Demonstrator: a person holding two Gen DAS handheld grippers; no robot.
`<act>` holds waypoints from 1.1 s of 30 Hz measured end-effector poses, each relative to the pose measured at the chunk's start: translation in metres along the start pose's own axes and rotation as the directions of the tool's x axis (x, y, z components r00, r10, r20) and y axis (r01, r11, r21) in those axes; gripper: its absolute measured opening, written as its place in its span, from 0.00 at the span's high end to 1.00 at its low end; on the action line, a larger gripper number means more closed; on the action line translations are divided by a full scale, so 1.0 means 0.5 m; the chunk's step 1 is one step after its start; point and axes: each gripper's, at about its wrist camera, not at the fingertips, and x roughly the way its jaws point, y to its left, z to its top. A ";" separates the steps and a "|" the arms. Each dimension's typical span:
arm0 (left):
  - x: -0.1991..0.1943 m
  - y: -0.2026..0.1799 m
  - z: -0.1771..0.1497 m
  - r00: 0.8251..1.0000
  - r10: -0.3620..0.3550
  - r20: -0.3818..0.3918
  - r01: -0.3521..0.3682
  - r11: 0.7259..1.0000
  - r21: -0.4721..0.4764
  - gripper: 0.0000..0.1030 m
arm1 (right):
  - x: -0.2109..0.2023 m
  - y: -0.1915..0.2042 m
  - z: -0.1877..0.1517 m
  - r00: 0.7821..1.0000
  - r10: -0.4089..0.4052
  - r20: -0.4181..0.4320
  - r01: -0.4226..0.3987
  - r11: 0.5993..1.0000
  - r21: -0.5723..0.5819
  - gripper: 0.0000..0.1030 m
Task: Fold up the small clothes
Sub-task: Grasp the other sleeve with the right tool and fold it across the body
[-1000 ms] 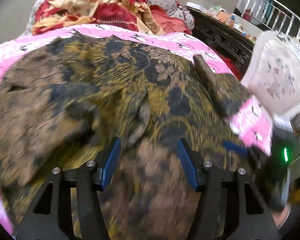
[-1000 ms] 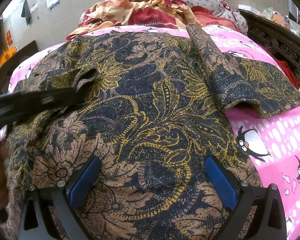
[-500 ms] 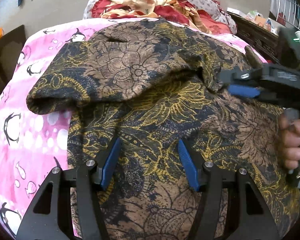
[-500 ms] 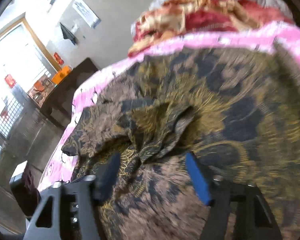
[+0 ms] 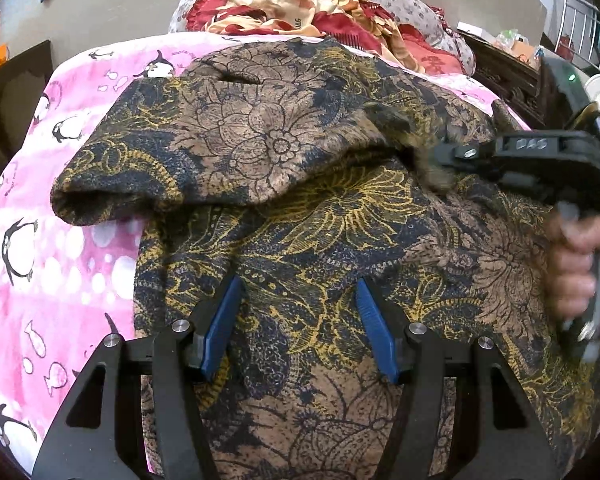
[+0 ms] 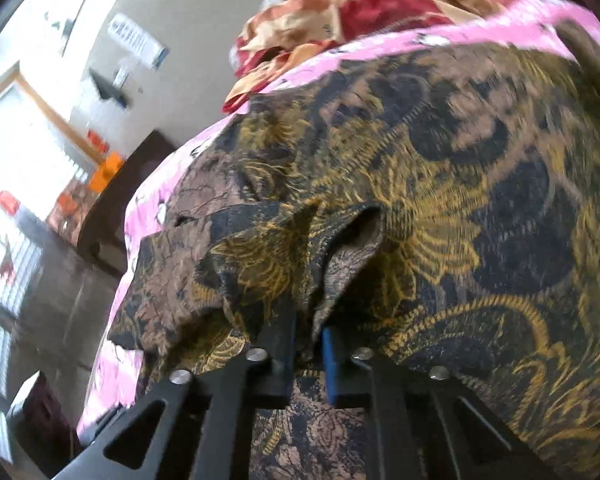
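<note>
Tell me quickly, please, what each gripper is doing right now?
Left gripper: open, fingers apart above the patterned shirt, holding nothing.
Right gripper: closed on a pinched fold of the patterned shirt.

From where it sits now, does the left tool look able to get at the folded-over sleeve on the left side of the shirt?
Probably yes. The left tool is open over the shirt, and nothing lies between it and the sleeve. The right tool, shut on the sleeve's other end, is off to the side.
</note>
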 end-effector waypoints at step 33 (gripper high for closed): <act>0.002 0.003 0.001 1.000 -0.014 -0.005 0.014 1.000 -0.013 0.42 | 0.048 -0.006 0.044 0.998 -0.029 -0.055 0.019 0.985 -0.169 0.96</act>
